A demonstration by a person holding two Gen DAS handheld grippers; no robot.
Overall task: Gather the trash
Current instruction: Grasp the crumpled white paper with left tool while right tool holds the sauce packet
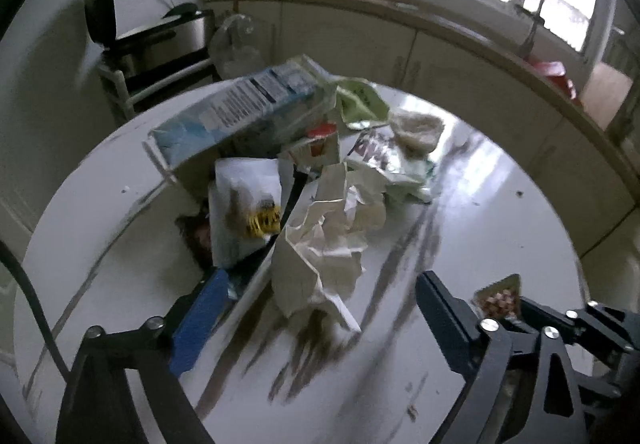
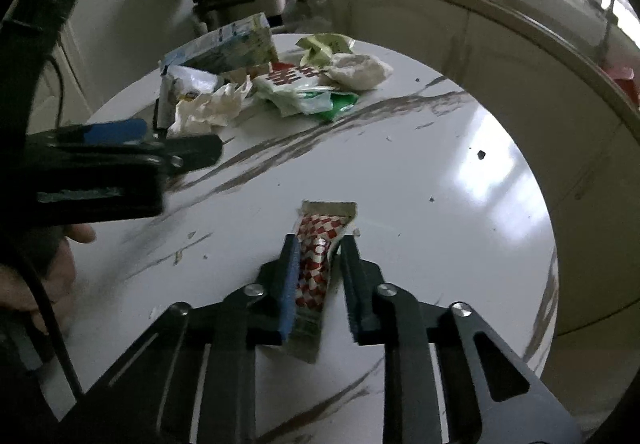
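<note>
Now, starting at your left: your left gripper [image 1: 308,308] stands with its jaws spread wide over the near edge of the trash heap, holding nothing, and a crumpled white paper [image 1: 324,244] lies between and just ahead of them. Behind that sit a white packet with a yellow mark [image 1: 246,204], a blue-and-white carton [image 1: 244,104] tipped on its side, a green wrapper [image 1: 360,100] and a pale wad [image 1: 418,126], all bunched together on the round white bench [image 1: 500,212].

Moving right, your right gripper [image 2: 318,244] has its jaws pinching a red-and-white checked wrapper [image 2: 316,268], which lies on the bench well apart from the heap.

You look to be mid-collection: one piece gripped, the next lined up. The next move likely calls for lowering the left jaws around the paper and closing gently, since it is light and may slip or tear. No bin is visible.
</note>
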